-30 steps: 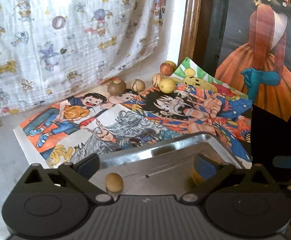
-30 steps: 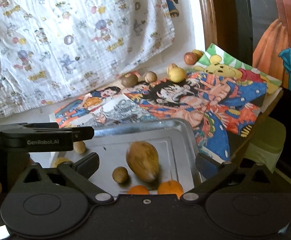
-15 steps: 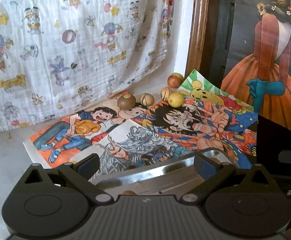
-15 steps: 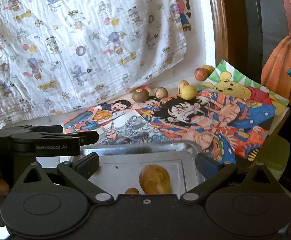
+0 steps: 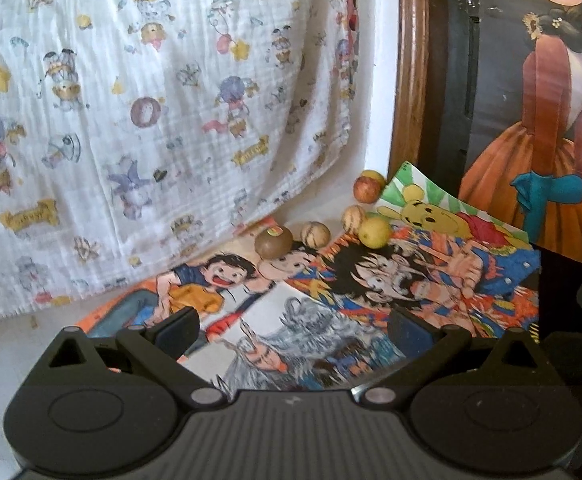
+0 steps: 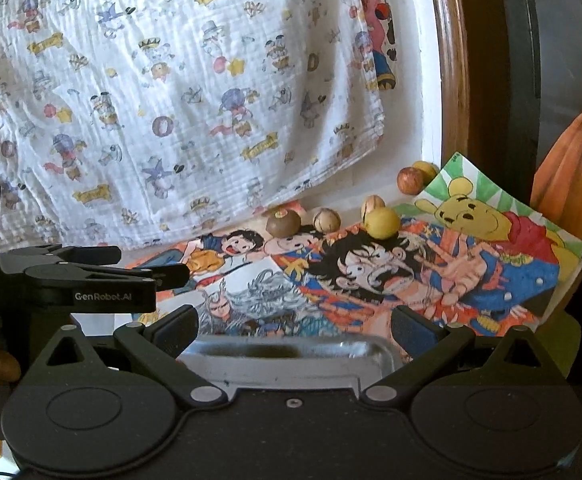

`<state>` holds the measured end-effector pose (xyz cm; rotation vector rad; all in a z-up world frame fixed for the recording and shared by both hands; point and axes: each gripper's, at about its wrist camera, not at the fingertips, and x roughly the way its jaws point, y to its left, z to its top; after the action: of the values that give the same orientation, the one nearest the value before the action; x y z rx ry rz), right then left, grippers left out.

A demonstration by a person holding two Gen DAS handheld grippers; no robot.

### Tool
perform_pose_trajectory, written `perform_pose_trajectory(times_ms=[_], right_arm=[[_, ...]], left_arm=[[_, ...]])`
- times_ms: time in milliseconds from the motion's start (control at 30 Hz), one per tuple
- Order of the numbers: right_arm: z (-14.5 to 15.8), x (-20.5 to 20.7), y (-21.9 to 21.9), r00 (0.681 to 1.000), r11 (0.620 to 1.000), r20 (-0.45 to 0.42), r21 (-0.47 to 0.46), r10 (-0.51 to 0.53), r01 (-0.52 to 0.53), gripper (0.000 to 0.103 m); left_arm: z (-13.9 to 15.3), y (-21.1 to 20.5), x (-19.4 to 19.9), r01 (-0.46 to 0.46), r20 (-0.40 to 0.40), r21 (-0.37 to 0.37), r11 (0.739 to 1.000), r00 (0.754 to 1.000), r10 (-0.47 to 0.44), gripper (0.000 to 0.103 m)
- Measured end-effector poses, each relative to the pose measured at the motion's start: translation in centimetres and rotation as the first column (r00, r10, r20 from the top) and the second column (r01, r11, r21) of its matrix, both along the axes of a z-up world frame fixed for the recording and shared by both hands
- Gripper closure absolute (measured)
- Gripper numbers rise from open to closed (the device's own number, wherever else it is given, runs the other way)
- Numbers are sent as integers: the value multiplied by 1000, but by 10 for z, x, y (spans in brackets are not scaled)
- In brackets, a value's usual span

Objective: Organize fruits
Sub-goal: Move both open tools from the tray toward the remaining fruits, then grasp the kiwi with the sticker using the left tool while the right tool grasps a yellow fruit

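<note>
Backdrop: white cartoon-print cloth (image 5: 139, 128) was hung across the upper left of both views, with a wooden frame (image 5: 411, 80) upright at the right of it.
Surface: colourful cartoon drawings (image 5: 371, 280) were spread flat across the middle of the frame.
Fruits left out: a brown kiwi (image 5: 274, 242), two pale nut-like fruits (image 5: 314, 234), a yellow fruit (image 5: 375, 232) and a reddish fruit (image 5: 367, 189) were seen strung along the far edge of the drawings, centre right, close under the cloth; one more yellowish fruit was partly hidden behind the reddish one.
Tray: a metal tray (image 6: 291, 356) was shown only in the right wrist view, bottom centre; its rim and a bare strip of floor were visible, and its contents could not be told.
Left gripper (image 5: 291, 330): fingers were spread wide, and nothing was held.
Right gripper (image 6: 293, 330): fingers were spread wide above the tray's far rim, and nothing was held.
Progress: at least six fruits were judged yet to be gathered; how much had been sorted could not be told.
</note>
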<state>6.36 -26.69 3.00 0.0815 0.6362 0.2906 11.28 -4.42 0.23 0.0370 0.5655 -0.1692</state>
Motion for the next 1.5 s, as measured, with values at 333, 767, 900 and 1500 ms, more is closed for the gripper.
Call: perform_pose_trajectory(times_ms=[333,767,900,1500], right_arm=[[17,48,-4,999,999,33,-26,31,-30,1],[34,152,-8,997,995,0,-59,79,-79,1],[18,191,-8,995,993,-55,-75,84,-88,1],[-96,325,-19,981,999,-189,-33,-47,42,1]], left_arm=[[14,-1,45,-4,45,42,999,999,2,1],[7,-12,133,43,123,131,990,991,-59,1],[-13,-16,166,62,116,154,986,990,-81,1],[-101,-32,271,63,1,145,987,998,-64,5]])
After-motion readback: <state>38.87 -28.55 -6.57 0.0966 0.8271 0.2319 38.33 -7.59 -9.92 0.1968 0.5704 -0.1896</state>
